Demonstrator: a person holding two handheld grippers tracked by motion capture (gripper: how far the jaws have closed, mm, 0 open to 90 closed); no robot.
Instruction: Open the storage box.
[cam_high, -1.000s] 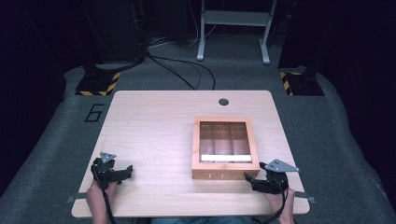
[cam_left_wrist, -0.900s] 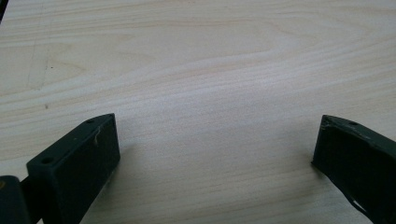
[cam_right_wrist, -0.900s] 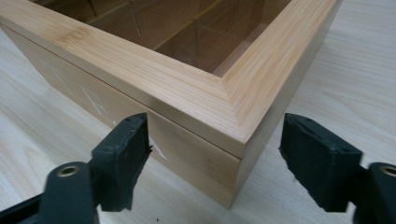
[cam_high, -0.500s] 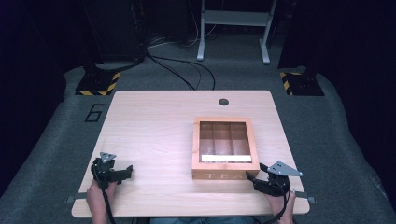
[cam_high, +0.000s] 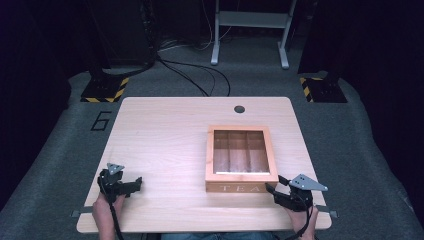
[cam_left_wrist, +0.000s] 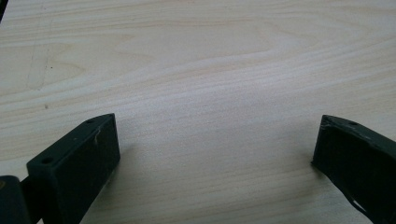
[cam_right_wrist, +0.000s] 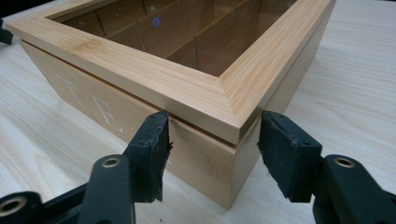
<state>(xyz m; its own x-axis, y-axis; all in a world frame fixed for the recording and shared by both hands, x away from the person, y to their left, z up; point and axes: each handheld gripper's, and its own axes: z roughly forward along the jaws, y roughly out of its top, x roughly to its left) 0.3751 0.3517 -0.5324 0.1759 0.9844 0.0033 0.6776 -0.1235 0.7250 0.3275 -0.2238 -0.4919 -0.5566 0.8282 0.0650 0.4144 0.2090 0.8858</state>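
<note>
Tea box (cam_right_wrist: 187, 88) corner sits right between the jaws of our right claw (cam_right_wrist: 212, 154), one pad against the lettered front face and the other pad (cam_right_wrist: 287, 154) beside the side wall. Those jaws have just been closing in on that corner; we cannot tell whether both pads press the wood yet. Seen from above, the right claw (cam_high: 280, 192) meets the box (cam_high: 241, 159) at its near right corner, and the box stands on the worktop (cam_high: 165, 135) just ahead of it, lid down, with dividers visible through the clear pane. Nothing lies between the claw and the box.

Our left claw (cam_high: 131, 186) rests well apart from the box, at the near left of the worktop. Its jaws stand wide with only bare wood between them (cam_left_wrist: 215, 154).

Beyond the far edge, cables (cam_high: 195, 80) trail across the grey floor, near a metal stand (cam_high: 250, 35) and two striped bases (cam_high: 105, 90).
</note>
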